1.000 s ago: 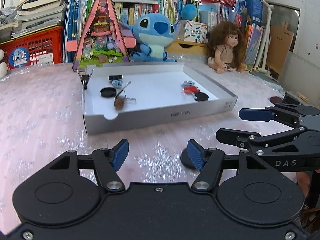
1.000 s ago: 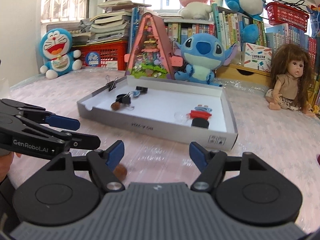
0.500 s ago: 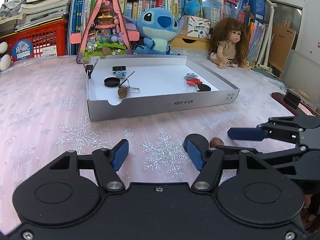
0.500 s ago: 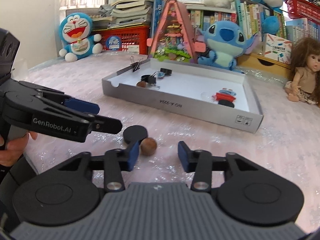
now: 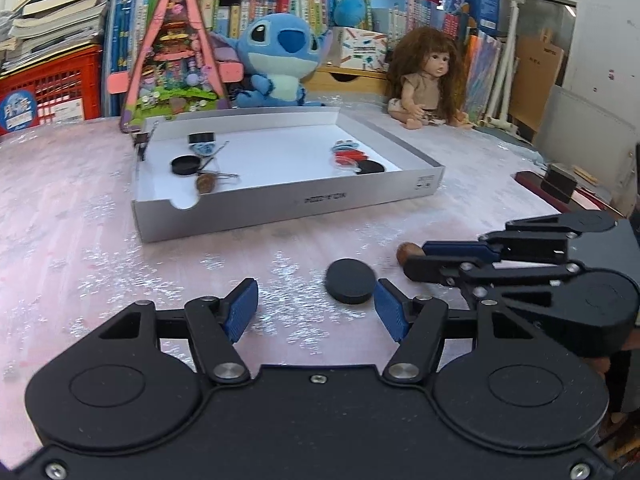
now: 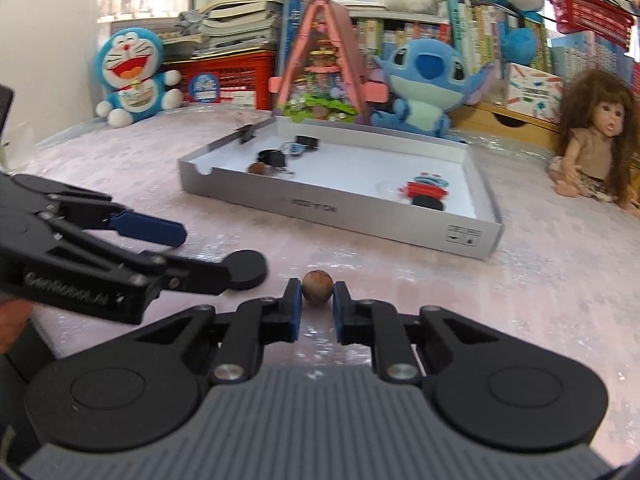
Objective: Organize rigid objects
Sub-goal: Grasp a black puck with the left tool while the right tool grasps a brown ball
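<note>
A black disc [image 5: 351, 286] lies on the pink table just ahead of my open left gripper [image 5: 316, 308], near its right finger; it also shows in the right wrist view [image 6: 245, 269]. A small brown ball [image 6: 317, 287] sits between the fingertips of my right gripper [image 6: 316, 300], whose jaws have closed in on both its sides. The ball also shows in the left wrist view [image 5: 407, 252]. A white shallow box [image 5: 280, 204] farther back holds black discs, binder clips, another brown ball [image 5: 205, 183] and red and blue pieces.
Behind the box [image 6: 476, 240] stand a pink triangular toy house [image 5: 176, 60], a Stitch plush [image 5: 280, 64], a doll [image 5: 424, 80], a Doraemon plush [image 6: 132, 76], a red crate and bookshelves. A dark block [image 5: 558, 182] lies at the table's right edge.
My right gripper's jaws have closed from wide open onto the brown ball. Both grippers have drawn back from the box, and the black disc has come into view ahead of my left gripper.
</note>
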Demonstrator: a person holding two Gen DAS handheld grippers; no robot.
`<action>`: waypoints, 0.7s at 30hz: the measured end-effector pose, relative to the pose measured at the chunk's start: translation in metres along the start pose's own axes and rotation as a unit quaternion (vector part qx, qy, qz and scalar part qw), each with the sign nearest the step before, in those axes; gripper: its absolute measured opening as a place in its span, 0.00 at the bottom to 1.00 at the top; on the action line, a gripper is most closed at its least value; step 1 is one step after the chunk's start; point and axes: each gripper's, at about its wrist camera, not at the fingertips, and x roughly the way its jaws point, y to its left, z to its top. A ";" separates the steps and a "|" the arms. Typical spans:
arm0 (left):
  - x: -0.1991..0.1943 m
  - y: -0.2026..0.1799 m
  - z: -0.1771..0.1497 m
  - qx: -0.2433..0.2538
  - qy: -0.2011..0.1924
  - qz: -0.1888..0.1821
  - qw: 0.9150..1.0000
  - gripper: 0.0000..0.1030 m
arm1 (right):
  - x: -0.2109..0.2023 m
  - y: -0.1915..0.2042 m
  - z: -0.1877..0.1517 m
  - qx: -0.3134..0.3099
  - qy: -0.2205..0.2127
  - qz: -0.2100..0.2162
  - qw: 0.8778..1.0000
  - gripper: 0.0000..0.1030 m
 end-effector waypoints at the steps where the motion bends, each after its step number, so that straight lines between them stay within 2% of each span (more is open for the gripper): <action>1: 0.001 -0.002 0.000 0.003 0.000 -0.003 1.000 0.57 | 0.000 -0.002 0.000 0.002 0.000 -0.006 1.000 0.20; 7: 0.012 -0.014 0.001 0.009 0.003 -0.012 1.000 0.45 | -0.001 -0.009 -0.001 0.007 0.002 -0.027 1.000 0.20; 8: 0.014 -0.015 0.002 0.009 0.002 -0.010 1.000 0.41 | -0.001 -0.009 -0.001 0.009 0.002 -0.027 1.000 0.22; 9: 0.015 -0.015 0.003 0.008 0.003 -0.009 1.000 0.32 | -0.001 -0.010 -0.001 0.011 0.002 -0.028 1.000 0.29; 10: 0.017 -0.015 0.004 0.007 0.003 -0.006 1.000 0.28 | -0.001 -0.010 -0.001 0.013 0.000 -0.028 1.000 0.31; 12: 0.018 -0.015 0.006 0.002 0.001 -0.003 1.000 0.29 | 0.000 -0.011 -0.001 0.016 -0.004 -0.029 0.999 0.32; 14: 0.017 -0.015 0.006 0.001 -0.001 -0.003 1.000 0.29 | 0.001 -0.010 0.000 0.018 -0.006 -0.029 0.999 0.42; 15: 0.017 -0.015 0.007 0.001 -0.001 -0.002 1.000 0.29 | 0.002 -0.010 0.001 0.019 -0.007 -0.028 0.999 0.42; 20: 0.019 -0.014 0.007 0.000 0.001 0.008 1.000 0.29 | 0.010 -0.013 -0.002 0.038 -0.004 -0.030 0.999 0.42; 21: 0.018 -0.014 0.007 -0.001 0.001 0.010 1.000 0.29 | 0.010 -0.013 -0.003 0.041 -0.009 -0.033 0.999 0.35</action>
